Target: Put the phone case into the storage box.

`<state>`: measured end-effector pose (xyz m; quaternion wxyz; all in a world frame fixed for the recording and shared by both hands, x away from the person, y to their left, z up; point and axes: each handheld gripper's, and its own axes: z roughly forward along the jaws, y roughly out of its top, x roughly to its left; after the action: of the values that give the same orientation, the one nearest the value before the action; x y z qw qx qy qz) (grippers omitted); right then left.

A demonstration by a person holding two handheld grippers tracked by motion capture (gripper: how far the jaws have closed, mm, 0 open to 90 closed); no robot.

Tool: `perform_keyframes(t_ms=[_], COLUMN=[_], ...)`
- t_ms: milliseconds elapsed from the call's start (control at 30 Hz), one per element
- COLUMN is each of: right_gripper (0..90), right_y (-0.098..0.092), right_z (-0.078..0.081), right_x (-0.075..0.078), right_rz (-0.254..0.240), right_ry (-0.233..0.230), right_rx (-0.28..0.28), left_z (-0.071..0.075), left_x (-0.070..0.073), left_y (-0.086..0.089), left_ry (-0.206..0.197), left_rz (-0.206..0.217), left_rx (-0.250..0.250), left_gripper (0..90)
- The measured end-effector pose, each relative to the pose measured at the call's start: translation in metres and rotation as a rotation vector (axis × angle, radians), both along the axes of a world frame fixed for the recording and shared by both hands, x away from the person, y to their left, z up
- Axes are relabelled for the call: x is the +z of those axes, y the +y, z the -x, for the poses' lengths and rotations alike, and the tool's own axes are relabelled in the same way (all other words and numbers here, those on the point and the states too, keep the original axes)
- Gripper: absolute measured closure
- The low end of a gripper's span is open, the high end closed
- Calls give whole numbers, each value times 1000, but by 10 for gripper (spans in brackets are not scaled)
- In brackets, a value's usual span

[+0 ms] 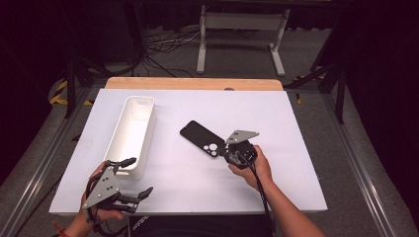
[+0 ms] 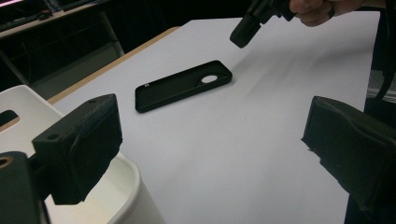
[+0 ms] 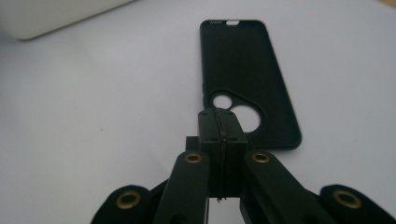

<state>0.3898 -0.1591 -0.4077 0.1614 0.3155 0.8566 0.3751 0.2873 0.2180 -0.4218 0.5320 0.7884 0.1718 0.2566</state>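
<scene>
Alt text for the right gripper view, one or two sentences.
The right gripper, jaws shut with nothing between them, hangs over the camera-cutout end of a black phone case lying flat on the white table.

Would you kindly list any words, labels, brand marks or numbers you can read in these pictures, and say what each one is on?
No text can be read anywhere.
The black phone case bears no lettering, and the white bin is plain.
At the near table edge in the high view, some pale lettering on a dark surface is too small and blurred to read.
</scene>
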Motion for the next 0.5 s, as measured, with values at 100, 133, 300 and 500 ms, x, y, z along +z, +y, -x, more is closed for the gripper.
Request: perform_keyframes(t_ms=[100, 133, 300, 500], right_gripper=[900, 900, 900, 900], right_y=[5, 6, 13, 20], right_z=[0, 0, -4, -9], right_x=[-5, -7, -16, -23], right_rz=[31, 47, 90, 124], right_ry=[38, 55, 107, 156], right_rx=[12, 19, 29, 41], left_z=[0, 0, 0, 0], left_x=[0, 0, 0, 0], left_y=[0, 0, 0, 1], left_ry=[0, 1, 3, 3], left_rz=[0, 0, 0, -6], left_rx=[0, -1, -4, -8], left_gripper=[52, 52, 52, 53])
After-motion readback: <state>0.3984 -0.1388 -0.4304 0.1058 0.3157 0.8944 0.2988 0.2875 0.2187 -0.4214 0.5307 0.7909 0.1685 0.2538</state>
